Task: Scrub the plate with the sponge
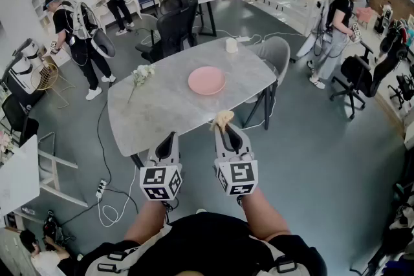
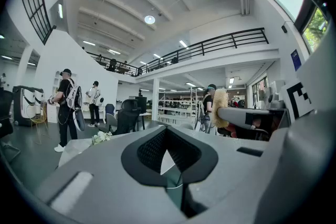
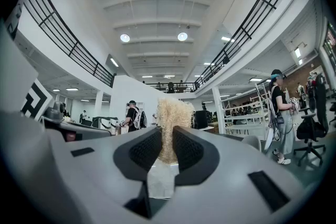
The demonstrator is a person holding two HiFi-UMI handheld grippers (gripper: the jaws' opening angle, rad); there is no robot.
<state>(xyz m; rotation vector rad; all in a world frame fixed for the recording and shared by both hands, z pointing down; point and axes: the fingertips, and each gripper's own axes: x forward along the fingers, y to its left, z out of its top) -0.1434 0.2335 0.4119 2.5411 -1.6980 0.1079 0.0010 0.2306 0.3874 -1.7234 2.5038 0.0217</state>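
The right hand-held gripper (image 3: pixel 167 136) is clamped on the sponge (image 3: pixel 170 118). The sponge is a pale, fibrous tuft that stands up from between the dark ribbed pads (image 3: pixel 145 148) and rises past their tips. In the head view this gripper is held over the near edge of the table (image 1: pixel 162 110), with the sponge pointing away from the person. The left hand-held gripper (image 2: pixel 167 131) is just beside it on the person's left. Its jaws are together at the tips and nothing is between them. Both grippers are raised above the table and touch nothing on it.

The plate (image 1: pixel 207 81) is pink and round. It lies flat near the middle of the grey table, beyond the sponge and well apart from both grippers. A small bunch of white flowers (image 1: pixel 141 74) lies toward the table's left side, apart from the plate. A small white cup-like object (image 1: pixel 231 45) stands near the far edge.

A grey chair (image 1: pixel 279 53) stands at the far right corner of the table, and a black office chair (image 1: pixel 174 26) stands behind the far side. Several people with backpack rigs stand around the hall floor.
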